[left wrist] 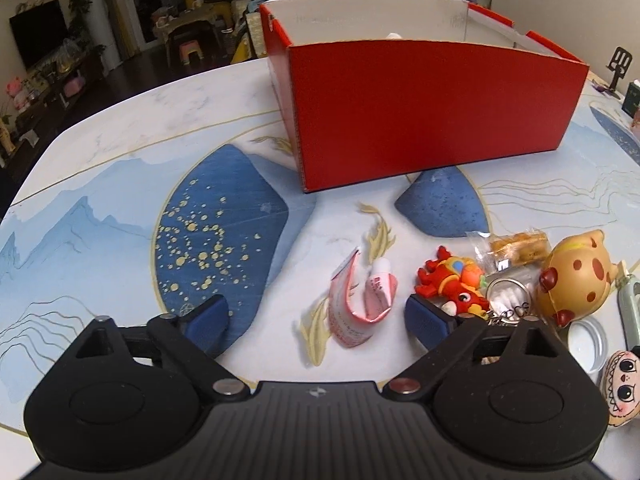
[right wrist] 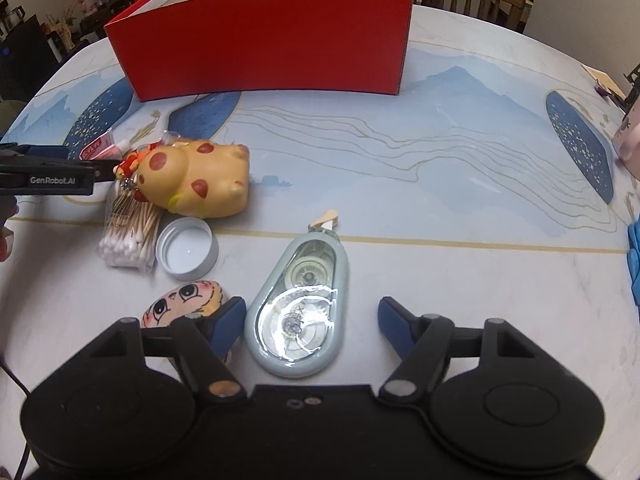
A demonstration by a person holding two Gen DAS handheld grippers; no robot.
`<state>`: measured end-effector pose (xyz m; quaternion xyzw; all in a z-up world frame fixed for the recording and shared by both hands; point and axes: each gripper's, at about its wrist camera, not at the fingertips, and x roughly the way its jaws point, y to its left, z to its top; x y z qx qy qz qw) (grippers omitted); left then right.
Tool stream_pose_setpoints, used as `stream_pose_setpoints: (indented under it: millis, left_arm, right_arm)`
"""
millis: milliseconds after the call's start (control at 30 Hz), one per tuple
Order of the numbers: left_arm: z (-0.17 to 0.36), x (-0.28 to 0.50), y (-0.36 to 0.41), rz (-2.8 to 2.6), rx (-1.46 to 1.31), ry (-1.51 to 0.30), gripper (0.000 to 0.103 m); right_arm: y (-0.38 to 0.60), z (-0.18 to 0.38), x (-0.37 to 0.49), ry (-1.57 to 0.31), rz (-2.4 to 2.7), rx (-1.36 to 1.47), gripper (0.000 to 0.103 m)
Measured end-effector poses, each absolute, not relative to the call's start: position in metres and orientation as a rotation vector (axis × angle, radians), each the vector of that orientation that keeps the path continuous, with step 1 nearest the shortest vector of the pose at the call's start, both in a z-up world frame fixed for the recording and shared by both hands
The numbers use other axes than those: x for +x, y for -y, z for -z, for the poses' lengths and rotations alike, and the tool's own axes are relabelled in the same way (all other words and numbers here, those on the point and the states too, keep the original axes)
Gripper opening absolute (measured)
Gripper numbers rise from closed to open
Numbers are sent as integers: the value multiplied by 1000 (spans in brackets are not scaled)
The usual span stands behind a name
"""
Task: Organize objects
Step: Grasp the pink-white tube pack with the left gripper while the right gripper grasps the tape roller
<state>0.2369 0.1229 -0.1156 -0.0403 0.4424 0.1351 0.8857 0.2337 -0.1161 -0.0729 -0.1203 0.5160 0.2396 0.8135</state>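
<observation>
1. The left tongs (left wrist: pixel 316 316) hang spread wide over the desk (left wrist: pixel 120 128), gripping nothing. A crumpled pink tube (left wrist: pixel 362 300) lies just ahead, between the two blue pads but nearer the right one.
2. Just beyond the left tongs' right pad sits a red dragon keychain (left wrist: pixel 452 280), touching a snack packet (left wrist: pixel 516 246) and a pack of cotton swabs (left wrist: pixel 508 294). Risk: if these tongs close on the tube from here, the right pad may snag the keychain or its ring and drag it along.
3. Ahead of both tongs stands the red box (left wrist: pixel 432 108), open on top; I judge it the place where the things belong. Its near wall is tall, so anything carried low could knock against it and drop.
4. Right of the keychain lies a spotted yellow toy (right wrist: pixel 196 176), beside a white lid (right wrist: pixel 188 248). The toy looks round and smooth, so it may slip from a narrow pinch.
5. The right tongs (right wrist: pixel 312 324) are also wide apart and hold nothing. A pale tape dispenser (right wrist: pixel 300 312) lies between their pads, close to the left pad and well off the right one. Closing unevenly could push it sideways or spin it.
6. A face-printed charm (right wrist: pixel 180 304) touches the right tongs' left pad from outside; it may get nudged or pinched along.
</observation>
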Motion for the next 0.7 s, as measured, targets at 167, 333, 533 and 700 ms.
stream_pose_setpoints:
  millis: [167,333,533,700]
  left_arm:
    - [115,240,-125,-253,-102,-921,81]
    - [112,242,-125,-226,-122,-924,63]
    - [110,241,-121,-205,-110,-922,44]
    - [108,238,-119,-201,-115,-929,33]
  right_arm:
    - [116,72,234,-1099,-513,-255,62]
    - [121,71,236,-1096,-513,-244,52]
    - [124,70,237,-1093,-516,-231,52]
    - [127,69,236,-1099,-519,-214,51]
